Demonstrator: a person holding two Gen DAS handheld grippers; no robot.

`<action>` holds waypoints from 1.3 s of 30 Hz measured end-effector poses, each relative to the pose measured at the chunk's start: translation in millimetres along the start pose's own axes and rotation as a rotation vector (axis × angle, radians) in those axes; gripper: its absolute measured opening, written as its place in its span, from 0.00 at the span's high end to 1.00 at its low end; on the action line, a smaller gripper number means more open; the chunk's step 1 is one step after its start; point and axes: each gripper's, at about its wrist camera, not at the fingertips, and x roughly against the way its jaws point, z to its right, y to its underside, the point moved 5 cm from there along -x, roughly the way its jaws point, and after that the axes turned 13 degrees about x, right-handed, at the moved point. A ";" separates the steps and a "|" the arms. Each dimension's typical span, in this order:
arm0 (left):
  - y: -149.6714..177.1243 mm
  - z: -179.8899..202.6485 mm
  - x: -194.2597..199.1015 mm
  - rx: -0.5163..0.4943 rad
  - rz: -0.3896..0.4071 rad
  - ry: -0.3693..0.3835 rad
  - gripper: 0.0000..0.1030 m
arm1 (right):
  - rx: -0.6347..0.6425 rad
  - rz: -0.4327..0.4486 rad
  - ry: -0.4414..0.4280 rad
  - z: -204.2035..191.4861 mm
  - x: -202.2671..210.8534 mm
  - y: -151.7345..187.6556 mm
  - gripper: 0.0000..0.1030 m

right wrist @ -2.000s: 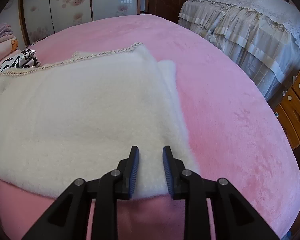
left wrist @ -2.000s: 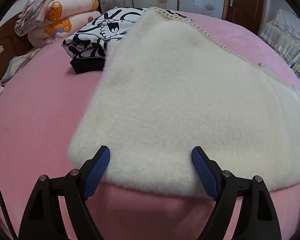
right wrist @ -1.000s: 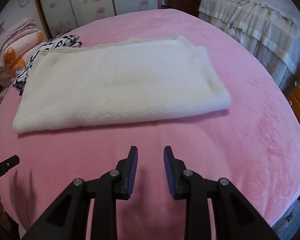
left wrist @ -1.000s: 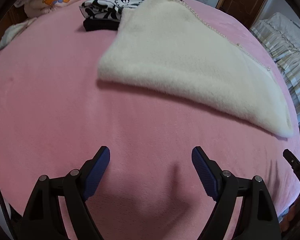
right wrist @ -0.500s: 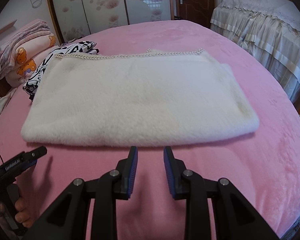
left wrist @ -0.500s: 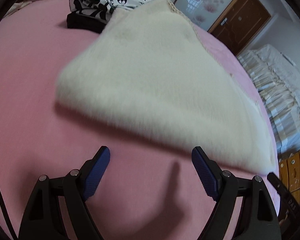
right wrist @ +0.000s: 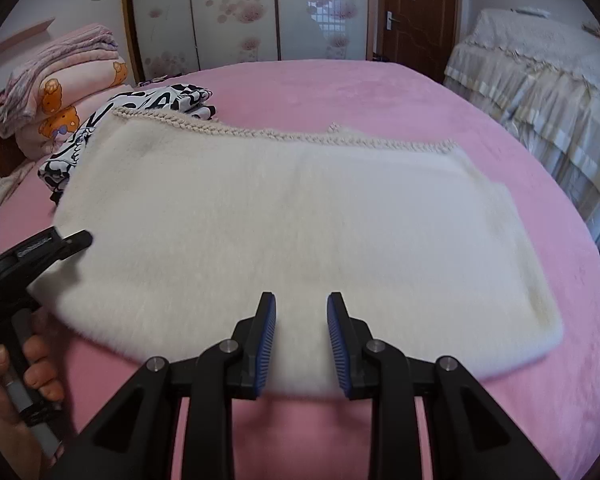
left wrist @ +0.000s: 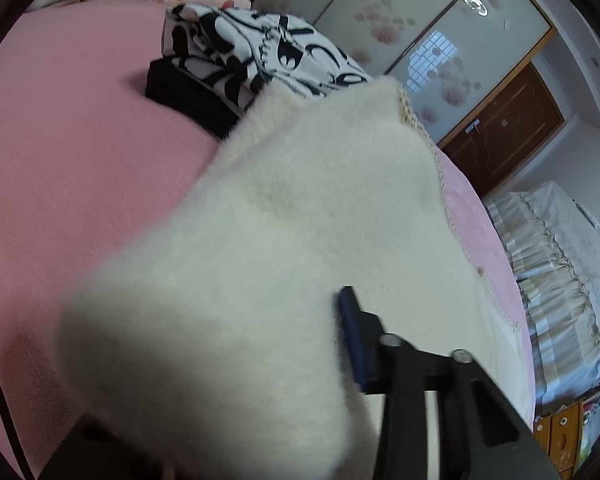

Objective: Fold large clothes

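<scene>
Left claw [left wrist: 284, 344] just closed on the near-left corner of the white fleece [right wrist: 300, 220] on the bed [right wrist: 340, 88], right claw [right wrist: 301, 336] narrowly open, empty over its near edge; thick pile may slip out.

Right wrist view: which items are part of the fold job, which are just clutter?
In the job:
- fluffy white garment, lying folded flat on the pink bed
- left gripper, closing on the garment's left corner
- right gripper, open at the near edge

Lying about:
- black-and-white patterned cloth
- pile of bear-print bedding
- second bed
</scene>
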 end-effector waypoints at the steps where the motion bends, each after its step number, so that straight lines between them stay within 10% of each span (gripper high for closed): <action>1: 0.4 4.8 2.7 -0.014 0.011 -0.005 0.76 | 0.013 0.005 0.007 -1.0 -4.8 -5.8 0.75; 11: 6.3 80.2 67.0 -0.277 0.190 0.007 0.80 | 0.169 -0.045 -0.079 -34.0 -52.8 -19.2 0.82; 22: 52.2 202.7 91.5 -0.485 0.208 0.098 0.82 | -0.052 -0.053 -0.317 15.5 -30.3 -7.5 0.82; 32: 181.1 294.2 35.7 -0.651 0.001 0.209 0.82 | -0.350 -0.007 0.020 179.1 56.5 79.5 0.82; 35: 240.1 289.2 -6.5 -0.763 -0.114 0.153 0.81 | -0.389 -0.046 0.079 204.5 61.7 104.8 0.82; 39: 282.0 272.0 -21.8 -0.932 -0.065 0.078 0.78 | -0.418 -0.104 0.077 215.4 52.8 126.8 0.82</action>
